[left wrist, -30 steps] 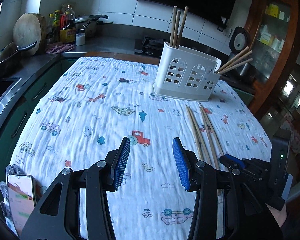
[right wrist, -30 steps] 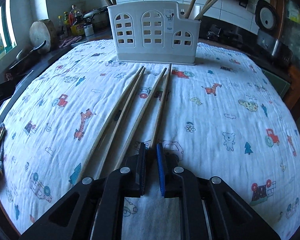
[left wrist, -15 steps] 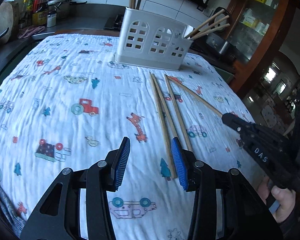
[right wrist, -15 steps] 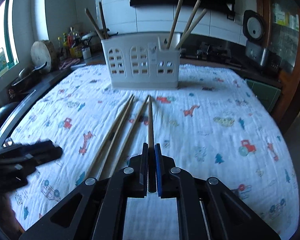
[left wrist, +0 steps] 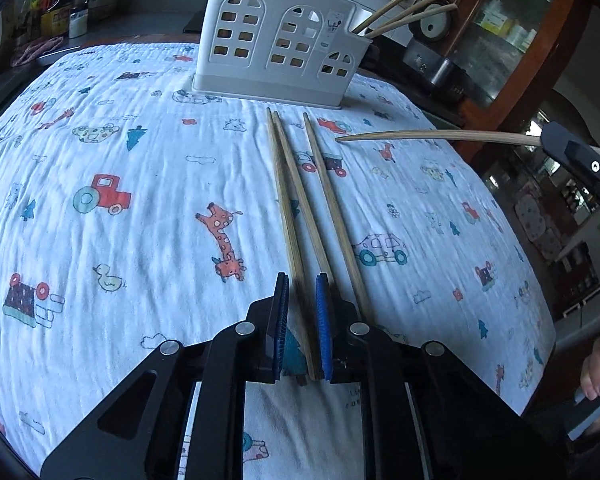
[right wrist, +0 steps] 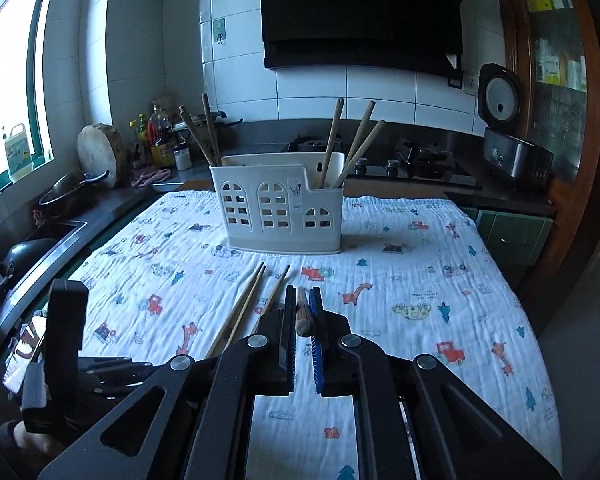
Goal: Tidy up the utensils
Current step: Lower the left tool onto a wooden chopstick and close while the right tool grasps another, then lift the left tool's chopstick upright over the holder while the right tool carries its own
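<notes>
A white utensil holder (left wrist: pixel 278 46) (right wrist: pixel 282 204) stands at the far side of the printed cloth with several wooden chopsticks upright in it. Three loose chopsticks (left wrist: pixel 296 208) (right wrist: pixel 246 304) lie on the cloth in front of it. My left gripper (left wrist: pixel 302 284) sits low over the near ends of two of them, jaws narrowly apart around them, not clamped. My right gripper (right wrist: pixel 303 294) is shut on one chopstick (right wrist: pixel 302 312) and holds it in the air; that chopstick (left wrist: pixel 440 136) shows at the right of the left wrist view, above the cloth.
The cloth (right wrist: pixel 420 280) covers the table. A counter with bottles (right wrist: pixel 160 140), a wooden board (right wrist: pixel 100 152), a pan (right wrist: pixel 66 194) and a sink runs along the left. A stove and rice cooker (right wrist: pixel 508 136) stand behind. A wooden cabinet (left wrist: pixel 512 32) is at the right.
My right gripper closed on a chopstick and lifted it off the cloth. My left gripper moved right over the remaining chopsticks and its jaws narrowed around two of them.
</notes>
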The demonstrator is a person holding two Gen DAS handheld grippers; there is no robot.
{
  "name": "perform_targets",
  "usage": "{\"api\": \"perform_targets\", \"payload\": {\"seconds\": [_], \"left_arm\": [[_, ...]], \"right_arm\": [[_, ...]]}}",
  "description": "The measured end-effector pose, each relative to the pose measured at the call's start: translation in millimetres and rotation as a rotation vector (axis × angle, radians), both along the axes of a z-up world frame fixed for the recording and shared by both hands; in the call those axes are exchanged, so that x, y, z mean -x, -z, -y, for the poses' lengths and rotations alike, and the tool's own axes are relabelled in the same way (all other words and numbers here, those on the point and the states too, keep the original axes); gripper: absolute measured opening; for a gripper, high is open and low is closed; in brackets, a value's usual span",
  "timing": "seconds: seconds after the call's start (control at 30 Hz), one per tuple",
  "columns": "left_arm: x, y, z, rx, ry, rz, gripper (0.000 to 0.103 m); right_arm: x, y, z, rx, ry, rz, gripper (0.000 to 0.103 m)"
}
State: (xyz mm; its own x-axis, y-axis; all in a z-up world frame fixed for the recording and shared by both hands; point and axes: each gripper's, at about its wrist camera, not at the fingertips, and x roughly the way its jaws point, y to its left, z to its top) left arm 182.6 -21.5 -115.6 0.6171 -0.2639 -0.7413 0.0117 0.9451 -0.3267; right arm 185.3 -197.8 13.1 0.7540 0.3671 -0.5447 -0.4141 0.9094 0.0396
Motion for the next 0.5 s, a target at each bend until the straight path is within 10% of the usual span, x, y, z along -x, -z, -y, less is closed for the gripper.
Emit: {"api": "perform_targets", "payload": {"seconds": [0.5], "left_arm": [[0.0,-15.4,-2.5,-0.021,0.005,0.01,0.007]], "right_arm": [[-8.0,-13.9,-7.8,0.053,-0.035,0.007,0.007]]}}
